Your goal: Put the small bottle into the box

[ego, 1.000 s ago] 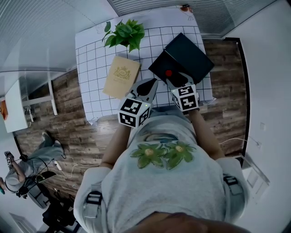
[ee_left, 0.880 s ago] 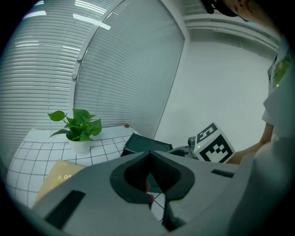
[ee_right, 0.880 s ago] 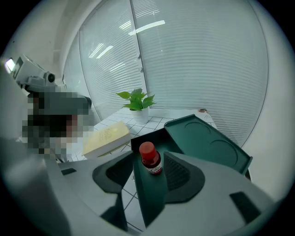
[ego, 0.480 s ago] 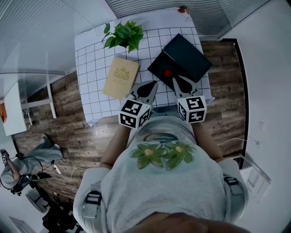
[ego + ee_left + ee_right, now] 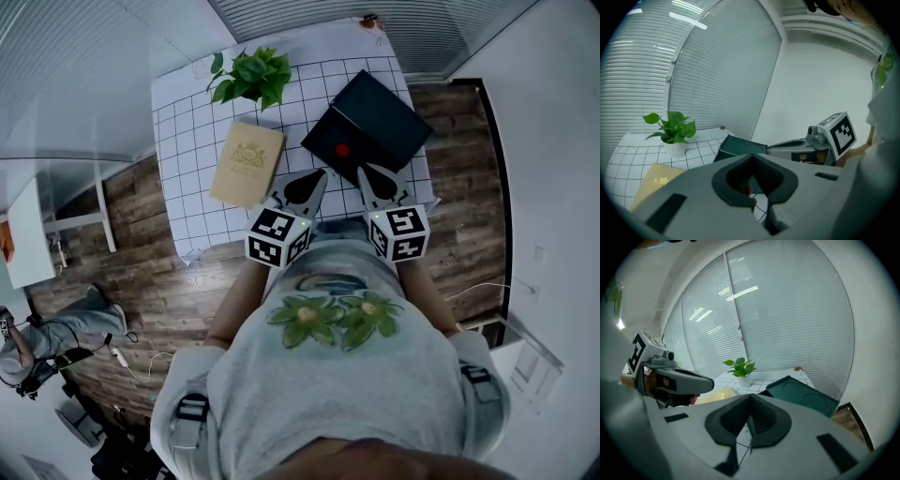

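Sits inside the open dark box (image 5: 382, 111): small bottle (image 5: 344, 149), red cap up, seemingly upright. Left tongs (image 5: 322, 176) closed, empty; right tongs (image 5: 364, 173) just closed, empty. Booklet (image 5: 247, 162), plant (image 5: 248, 75) aside on table (image 5: 187, 159).

1. The person wore a light grey, short-sleeved T-shirt (image 5: 328, 394).
2. Across its chest ran a print (image 5: 336, 317) of green leaf shapes with small yellow centres.
3. Dark straps (image 5: 191, 411) with buckles lay over both shoulders.
4. The left gripper (image 5: 324, 172) and the right gripper (image 5: 361, 170) had pale grey, wedge-shaped bodies that tapered to a point.
5. Black ribbed pads (image 5: 737, 180) lined the hollow between the jaws.
6. Each gripper carried a white marker cube (image 5: 278, 234) printed with black square patterns.
7. A small grey camera housing (image 5: 816, 137) sat beside the right gripper's cube.
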Available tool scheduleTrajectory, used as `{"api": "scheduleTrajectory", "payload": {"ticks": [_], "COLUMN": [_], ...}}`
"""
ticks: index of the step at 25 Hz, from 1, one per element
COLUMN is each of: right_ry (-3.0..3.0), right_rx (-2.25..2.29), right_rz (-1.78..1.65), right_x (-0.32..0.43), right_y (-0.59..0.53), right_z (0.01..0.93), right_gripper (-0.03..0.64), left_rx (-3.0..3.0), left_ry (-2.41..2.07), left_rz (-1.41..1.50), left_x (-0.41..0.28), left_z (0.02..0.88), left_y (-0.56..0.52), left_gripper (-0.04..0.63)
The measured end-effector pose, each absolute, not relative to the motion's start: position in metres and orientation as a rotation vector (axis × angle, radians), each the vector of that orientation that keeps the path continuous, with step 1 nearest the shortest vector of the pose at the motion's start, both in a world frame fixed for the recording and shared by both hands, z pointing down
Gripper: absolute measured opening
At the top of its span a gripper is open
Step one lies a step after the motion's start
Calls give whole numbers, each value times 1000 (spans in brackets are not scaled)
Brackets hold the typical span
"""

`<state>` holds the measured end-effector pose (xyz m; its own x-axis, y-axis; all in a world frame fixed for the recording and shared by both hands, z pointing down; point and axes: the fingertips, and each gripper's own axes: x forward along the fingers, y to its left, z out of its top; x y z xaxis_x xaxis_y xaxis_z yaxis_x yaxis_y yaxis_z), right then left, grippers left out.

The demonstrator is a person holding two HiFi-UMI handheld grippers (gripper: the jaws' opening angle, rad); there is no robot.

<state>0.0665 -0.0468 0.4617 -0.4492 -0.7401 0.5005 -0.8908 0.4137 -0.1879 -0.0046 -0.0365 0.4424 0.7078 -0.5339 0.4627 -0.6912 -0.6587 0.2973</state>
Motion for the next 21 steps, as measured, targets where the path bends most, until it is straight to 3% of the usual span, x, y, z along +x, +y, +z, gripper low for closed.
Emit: {"api": "scheduleTrajectory", "payload": {"ticks": [21], "right_ry": [-2247], "right_rx": [1399], "right_rz": [652], "right_x": [77], "right_y": [-37], "right_z": [478], "right_gripper": [8], "left_rx": [2461], "left_ry": [-915], "left_rz": [518], "left_x": [1], "left_z": [449], "left_y": [-31], "left_gripper": [6]}}
